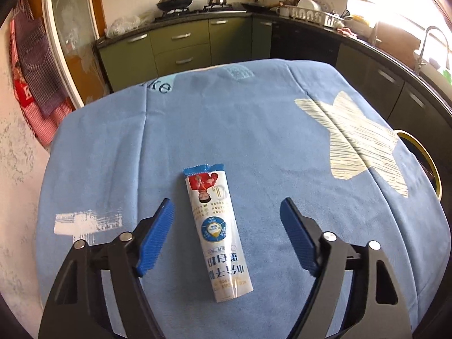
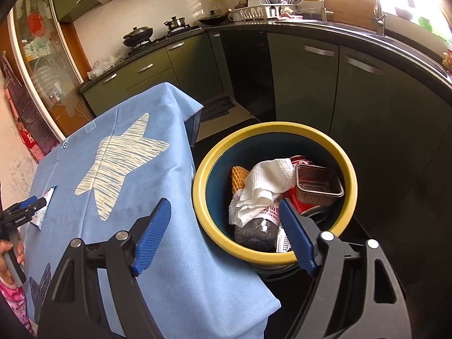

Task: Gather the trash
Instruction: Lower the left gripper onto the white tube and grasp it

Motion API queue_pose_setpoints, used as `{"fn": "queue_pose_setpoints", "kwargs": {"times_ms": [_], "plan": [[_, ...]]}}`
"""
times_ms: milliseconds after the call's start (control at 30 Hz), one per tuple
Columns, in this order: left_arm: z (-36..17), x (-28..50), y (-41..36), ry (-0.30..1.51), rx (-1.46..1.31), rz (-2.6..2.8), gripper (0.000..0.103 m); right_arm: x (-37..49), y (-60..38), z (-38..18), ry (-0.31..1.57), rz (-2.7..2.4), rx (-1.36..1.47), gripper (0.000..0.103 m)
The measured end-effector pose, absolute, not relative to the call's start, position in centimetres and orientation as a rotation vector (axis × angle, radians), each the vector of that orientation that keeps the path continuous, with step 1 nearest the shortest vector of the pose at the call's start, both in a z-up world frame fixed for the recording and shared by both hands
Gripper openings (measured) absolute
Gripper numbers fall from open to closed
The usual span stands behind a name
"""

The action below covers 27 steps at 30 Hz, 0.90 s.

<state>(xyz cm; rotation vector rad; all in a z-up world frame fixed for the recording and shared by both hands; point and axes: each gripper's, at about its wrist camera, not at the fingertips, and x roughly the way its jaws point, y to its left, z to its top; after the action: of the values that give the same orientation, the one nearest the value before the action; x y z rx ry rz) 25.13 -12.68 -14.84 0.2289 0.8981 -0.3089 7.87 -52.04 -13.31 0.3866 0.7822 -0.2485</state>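
Left gripper (image 1: 226,226) straddling snack wrapper (image 1: 216,234), jaws gaping, not gripping.
Wrapper's long axis is running along the fingers; right gripper (image 2: 224,231), empty and spread, is hovering over the bin (image 2: 271,127).

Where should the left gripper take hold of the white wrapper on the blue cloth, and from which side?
Probably across the middle of the wrapper, coming down from above. It lies flat and long, pointing away, already between the open left gripper, so the fingers can close on its long edges.
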Motion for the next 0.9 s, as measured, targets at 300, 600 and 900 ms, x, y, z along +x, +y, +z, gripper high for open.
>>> {"fn": "queue_pose_setpoints", "kwargs": {"times_ms": [300,600,900], "plan": [[-16.3,26.0,-12.9,0.966,0.212,-0.252,0.057,7.6,-52.4,-13.9,0.78,-0.232,0.416,0.075],[-16.3,25.5,-12.8,0.976,0.212,-0.275,0.031,7.5,-52.3,-13.7,0.768,-0.221,0.416,0.075],[-16.0,24.9,-13.0,0.972,0.211,-0.308,0.021,7.0,-52.7,-13.5,0.754,-0.223,0.424,0.075]]}}
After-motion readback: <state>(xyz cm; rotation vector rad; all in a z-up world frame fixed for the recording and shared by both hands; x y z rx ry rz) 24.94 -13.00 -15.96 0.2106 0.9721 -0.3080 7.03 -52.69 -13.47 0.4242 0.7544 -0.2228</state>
